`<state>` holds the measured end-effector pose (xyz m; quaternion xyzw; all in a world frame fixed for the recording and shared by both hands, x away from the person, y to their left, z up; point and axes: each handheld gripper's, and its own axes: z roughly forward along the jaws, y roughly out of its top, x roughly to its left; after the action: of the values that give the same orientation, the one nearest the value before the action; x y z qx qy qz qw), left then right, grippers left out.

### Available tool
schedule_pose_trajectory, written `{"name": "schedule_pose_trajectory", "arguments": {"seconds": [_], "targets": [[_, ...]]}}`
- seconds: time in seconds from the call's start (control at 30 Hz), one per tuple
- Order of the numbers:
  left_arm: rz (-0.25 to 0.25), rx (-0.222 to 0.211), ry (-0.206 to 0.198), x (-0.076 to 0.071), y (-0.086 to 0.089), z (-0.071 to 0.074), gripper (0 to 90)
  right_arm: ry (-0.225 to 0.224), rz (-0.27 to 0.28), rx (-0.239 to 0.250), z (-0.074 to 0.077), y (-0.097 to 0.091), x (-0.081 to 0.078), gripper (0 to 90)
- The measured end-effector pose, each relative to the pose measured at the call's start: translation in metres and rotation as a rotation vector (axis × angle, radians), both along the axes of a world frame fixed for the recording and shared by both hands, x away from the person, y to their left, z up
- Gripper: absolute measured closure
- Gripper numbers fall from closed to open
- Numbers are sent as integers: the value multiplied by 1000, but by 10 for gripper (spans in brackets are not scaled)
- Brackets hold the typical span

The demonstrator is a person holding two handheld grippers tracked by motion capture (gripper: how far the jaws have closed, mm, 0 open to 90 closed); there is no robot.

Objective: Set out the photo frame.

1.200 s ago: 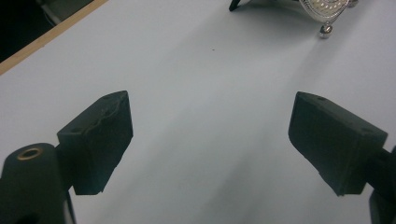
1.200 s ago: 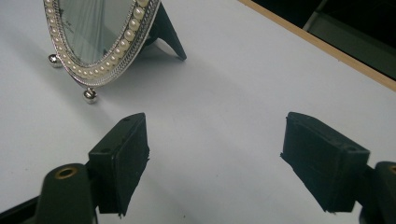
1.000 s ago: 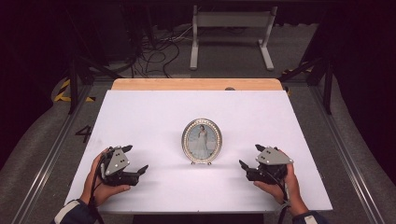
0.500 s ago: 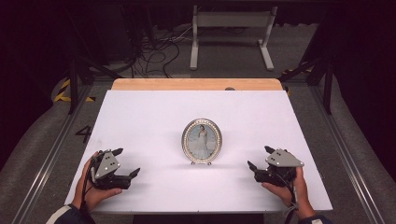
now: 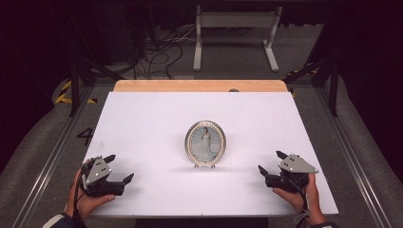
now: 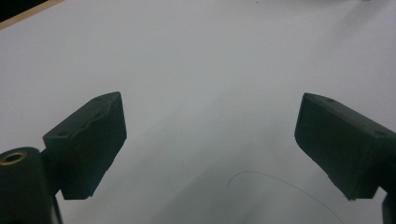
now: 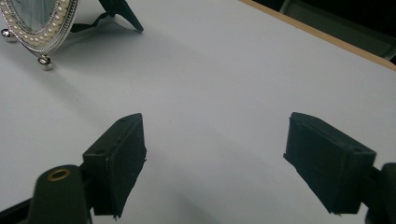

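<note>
frame (image 5: 205, 144) stands upright mid-surface (image 5: 142, 123), untouched. left tongs (image 5: 119, 170) have just been opening, nothing between them; right tongs (image 5: 270, 162) gape empty too. both low at the near edge, apart from it; looks finished.

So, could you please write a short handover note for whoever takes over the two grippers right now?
Left gripper: jaws open, nothing between them; they have just been opening. It sits low at the near left of the white table.
Right gripper: jaws open and empty, near right, pointing toward the frame.
Oval silver picture frame with a pearl-beaded rim: upright on its rear stand at the table's middle, between the two grippers and touched by neither.
Done: the frame stands on its own.
Left: probably nothing but a check that it stands steady; otherwise approach it from both sides.
</note>
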<state>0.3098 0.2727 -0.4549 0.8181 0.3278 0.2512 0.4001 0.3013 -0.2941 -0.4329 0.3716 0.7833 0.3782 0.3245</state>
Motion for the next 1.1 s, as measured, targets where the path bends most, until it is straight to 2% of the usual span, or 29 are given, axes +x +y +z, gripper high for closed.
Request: {"name": "schedule_pose_trajectory", "arguments": {"seconds": [0.07, 0.2, 0.3, 0.43, 0.47, 0.5, 0.53, 0.57, 0.67, 0.8, 0.97, 1.03, 1.1], "targets": [[8, -20, 11, -1, 4, -2, 92, 6, -6, 15, -3, -5, -1, 198], [19, -28, 19, -3, 7, -4, 90, 8, -17, 26, -5, -10, -3, 195], [30, -73, 33, -4, 12, -6, 87, 13, -30, 55, -9, -17, -5, 189], [53, -152, 46, -6, 20, -7, 83, 32, -42, 139, -14, -28, -8, 184], [53, -152, 46, -6, 20, -7, 83, 32, -42, 139, -14, -28, -8, 184], [53, -180, 54, -5, 22, -7, 82, 33, -47, 165, -16, -32, -9, 181], [53, -180, 54, -5, 22, -7, 79, 33, -47, 165, -16, -32, -9, 181], [50, -184, 53, -6, 22, -7, 74, 36, -53, 193, -16, -35, -10, 177], [38, -190, 56, -5, 21, -7, 59, 29, -61, 198, -16, -36, -10, 171], [51, -187, 44, -5, 21, -6, 48, 26, -60, 191, -16, -34, -10, 162], [45, -188, 40, -7, 22, -6, 46, 12, -59, 150, -16, -29, -10, 154], [41, -184, 36, -7, 22, -6, 46, -6, -84, 130, -15, -27, -11, 156], [39, -171, 25, -8, 21, -5, 46, -14, -93, 135, -14, -27, -11, 155]]}}
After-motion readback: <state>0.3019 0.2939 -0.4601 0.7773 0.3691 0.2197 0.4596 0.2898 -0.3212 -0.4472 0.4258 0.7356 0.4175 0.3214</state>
